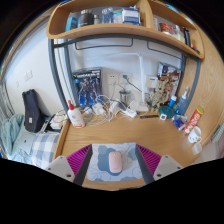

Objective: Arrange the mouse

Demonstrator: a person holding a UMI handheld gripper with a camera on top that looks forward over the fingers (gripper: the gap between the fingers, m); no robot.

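Hand-held gripper point(114, 170) fingers apart. White mouse point(115, 161) lies between them on a grey mouse mat point(100, 157), wooden counter point(160, 140). Cluttered back edge; shelf point(110, 30) above; bed point(25, 145) beside the counter.

A small pale mouse point(115, 162), whitish-pink and oval, lies flat on a purple-grey mouse mat point(112, 163) on the wooden desk point(150, 135). Its long axis runs from 6 to 12 o'clock, pointing away from the gripper point(113, 166). It sits between the two pink-padded fingers point(78, 161), with a clear gap at 3 and at 9 o'clock, so neither pad touches it. The mat is rectangular and the mouse rests near its middle, a touch toward 3 o'clock.
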